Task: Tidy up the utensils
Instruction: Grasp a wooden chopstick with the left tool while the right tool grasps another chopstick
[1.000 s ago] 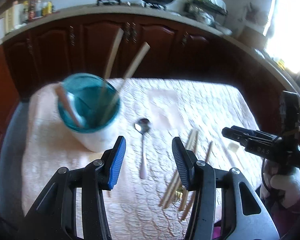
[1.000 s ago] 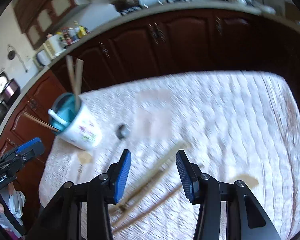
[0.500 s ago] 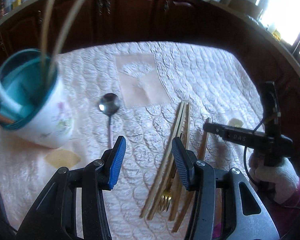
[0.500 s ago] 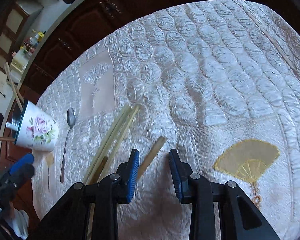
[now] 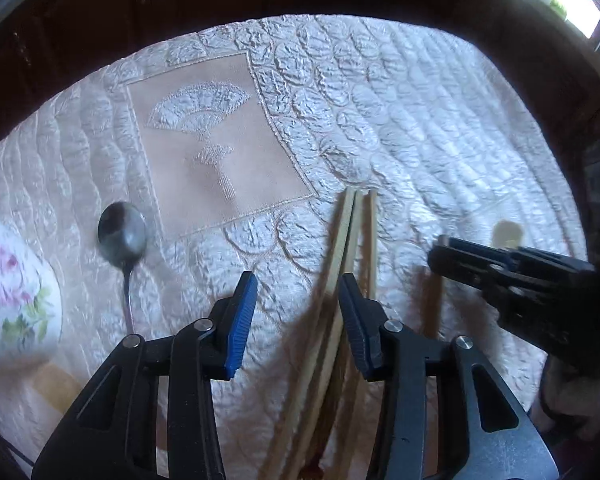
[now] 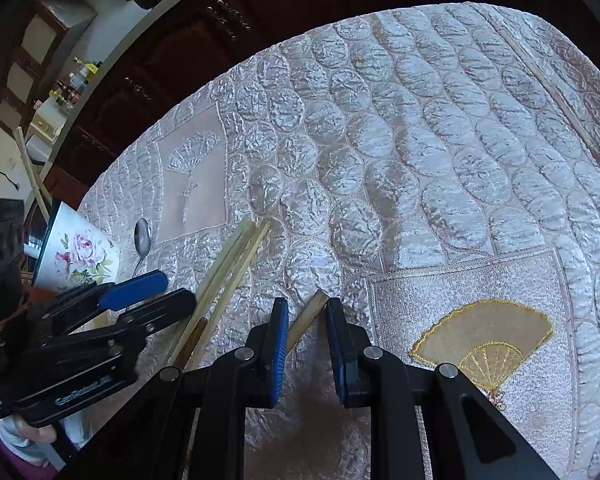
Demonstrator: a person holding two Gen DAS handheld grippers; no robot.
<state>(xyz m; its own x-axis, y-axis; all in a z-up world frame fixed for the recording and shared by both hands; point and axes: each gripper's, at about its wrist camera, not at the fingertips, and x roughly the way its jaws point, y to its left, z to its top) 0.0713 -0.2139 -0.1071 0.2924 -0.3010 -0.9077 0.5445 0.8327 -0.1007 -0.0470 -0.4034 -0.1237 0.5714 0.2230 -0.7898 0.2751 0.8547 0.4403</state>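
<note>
floral cup (image 5: 12, 300) cut off at left edge | spoon (image 5: 122, 236) handle blurred | left gripper (image 5: 298, 304) jaws closing on nothing; chopsticks (image 5: 348, 236) run beneath | right gripper (image 6: 307, 332) closing, single chopstick (image 6: 306, 318) between; contact unclear

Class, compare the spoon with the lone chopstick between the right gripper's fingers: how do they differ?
The spoon is shiny metal with a round bowl; the lone chopstick is a straight pale wooden stick. The spoon lies untouched beside the floral cup; the chopstick sits between closing fingers. Both rest on the quilted cloth.
</note>
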